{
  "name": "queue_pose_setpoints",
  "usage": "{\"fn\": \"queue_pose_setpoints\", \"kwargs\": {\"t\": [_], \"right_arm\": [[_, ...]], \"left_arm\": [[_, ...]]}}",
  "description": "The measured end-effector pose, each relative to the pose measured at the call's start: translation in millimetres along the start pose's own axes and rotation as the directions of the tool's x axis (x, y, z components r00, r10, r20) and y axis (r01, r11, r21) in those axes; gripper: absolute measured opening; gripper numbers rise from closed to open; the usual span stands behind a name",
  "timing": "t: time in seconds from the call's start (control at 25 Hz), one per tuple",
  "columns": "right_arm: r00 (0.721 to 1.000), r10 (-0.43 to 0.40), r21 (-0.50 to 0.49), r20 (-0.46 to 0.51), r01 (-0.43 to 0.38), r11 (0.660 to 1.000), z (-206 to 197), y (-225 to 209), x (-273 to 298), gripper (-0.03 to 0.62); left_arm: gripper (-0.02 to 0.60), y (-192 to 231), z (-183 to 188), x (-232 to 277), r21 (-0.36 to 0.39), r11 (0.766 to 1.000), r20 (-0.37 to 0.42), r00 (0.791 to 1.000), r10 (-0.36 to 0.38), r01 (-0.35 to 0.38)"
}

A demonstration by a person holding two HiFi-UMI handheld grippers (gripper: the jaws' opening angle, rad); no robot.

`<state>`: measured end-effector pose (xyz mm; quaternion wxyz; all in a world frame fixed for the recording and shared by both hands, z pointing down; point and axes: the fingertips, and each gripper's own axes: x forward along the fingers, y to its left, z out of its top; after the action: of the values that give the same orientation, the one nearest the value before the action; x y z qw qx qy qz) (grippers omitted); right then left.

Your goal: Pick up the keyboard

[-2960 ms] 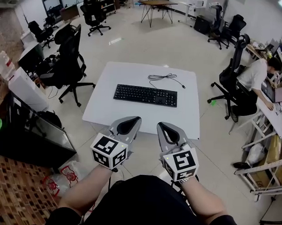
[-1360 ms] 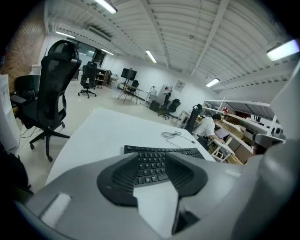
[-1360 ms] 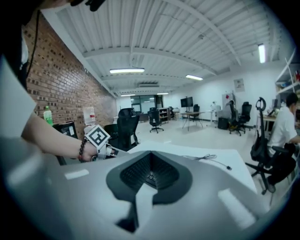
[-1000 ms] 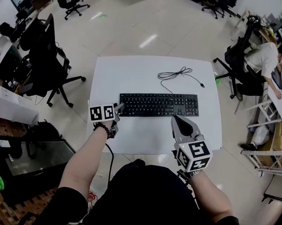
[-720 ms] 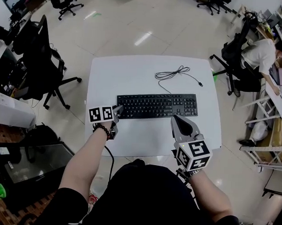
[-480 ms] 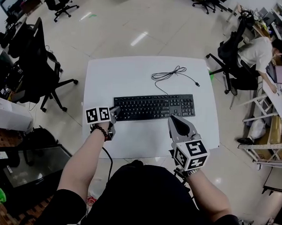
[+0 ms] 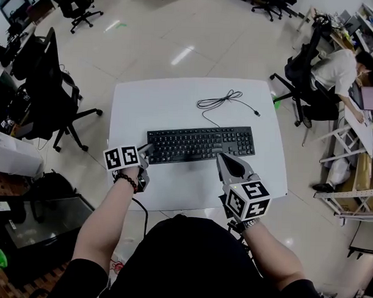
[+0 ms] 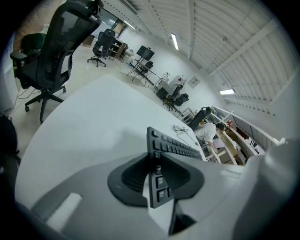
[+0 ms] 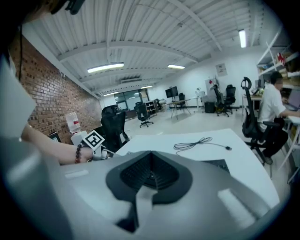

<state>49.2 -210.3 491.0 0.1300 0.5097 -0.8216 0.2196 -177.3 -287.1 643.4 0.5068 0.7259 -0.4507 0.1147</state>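
A black keyboard (image 7: 200,144) lies across the middle of the white table (image 7: 176,99). My left gripper (image 7: 147,151) is at its left end. In the left gripper view the jaws are closing with that end of the keyboard (image 8: 174,148) standing edge-on between them, and the left gripper (image 8: 155,162) has a pad against each face. My right gripper (image 7: 224,161) is shut with nothing in it. It hovers over the table just in front of the keyboard's right half. The right gripper (image 9: 151,157) looks across the table toward the left hand's marker cube (image 9: 93,139).
The keyboard's cable (image 7: 223,101) lies coiled on the far part of the table. A black office chair (image 7: 51,73) stands to the left. At the right are another chair (image 7: 296,73) and a seated person (image 7: 342,66) at a desk. Shelving (image 7: 356,200) is at the right.
Three seconds ago both grippers hung back off the table's near edge. Over the last second the left gripper stays at the keyboard's left end, and the right stays shut near its front.
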Motion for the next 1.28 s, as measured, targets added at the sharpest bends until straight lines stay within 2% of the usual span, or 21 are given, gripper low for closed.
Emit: {"fn": "queue_pose_setpoints", "kwargs": {"t": [0.36, 0.56, 0.64, 0.72, 0.8, 0.84, 0.96, 1.04, 1.08, 1.16, 1.28], "right_arm": [[0.999, 0.036, 0.188, -0.041, -0.027, 0.982, -25, -12, 3, 0.011], [0.997, 0.041, 0.233, -0.06, -0.026, 0.972, -38, -18, 4, 0.056], [0.996, 0.055, 0.274, -0.069, -0.034, 0.961, -46, -20, 6, 0.077], [0.994, 0.073, 0.356, -0.076, -0.041, 0.934, -58, -26, 10, 0.11], [0.993, 0.092, 0.479, -0.078, -0.044, 0.877, -75, -33, 16, 0.148], [0.992, 0.104, 0.552, -0.071, -0.048, 0.832, -84, -36, 19, 0.178], [0.992, 0.128, 0.763, -0.001, -0.082, 0.641, -107, -51, 31, 0.265], [0.992, 0.118, 0.841, 0.046, -0.102, 0.532, -120, -62, 41, 0.289], [0.992, 0.106, 0.861, 0.062, -0.107, 0.497, -125, -67, 46, 0.297], [0.992, 0.082, 0.886, 0.093, -0.12, 0.449, -129, -77, 56, 0.302], [0.987, 0.053, 0.893, 0.149, -0.158, 0.421, -124, -90, 70, 0.31]], "left_arm": [[0.072, -37, 17, -28, 0.018, 0.999, 0.039, 0.998, -0.044, 0.043], [0.071, -47, 24, -34, 0.033, 0.998, 0.045, 0.998, -0.047, 0.046], [0.071, -48, 25, -34, 0.035, 0.999, 0.047, 0.998, -0.043, 0.042], [0.071, -49, 26, -33, 0.036, 0.999, 0.048, 0.998, -0.042, 0.04], [0.071, -49, 26, -34, 0.036, 0.999, 0.048, 0.998, -0.041, 0.04], [0.071, -50, 26, -34, 0.036, 0.999, 0.048, 0.998, -0.041, 0.04], [0.071, -53, 25, -35, 0.037, 0.999, 0.046, 0.998, -0.04, 0.038], [0.071, -56, 25, -37, 0.039, 0.999, 0.042, 0.998, -0.038, 0.037], [0.071, -57, 25, -37, 0.039, 0.999, 0.04, 0.998, -0.038, 0.036], [0.071, -59, 25, -38, 0.039, 0.999, 0.035, 0.999, -0.039, 0.038], [0.069, -63, 26, -39, 0.04, 0.998, 0.032, 0.999, -0.043, 0.042]]}}
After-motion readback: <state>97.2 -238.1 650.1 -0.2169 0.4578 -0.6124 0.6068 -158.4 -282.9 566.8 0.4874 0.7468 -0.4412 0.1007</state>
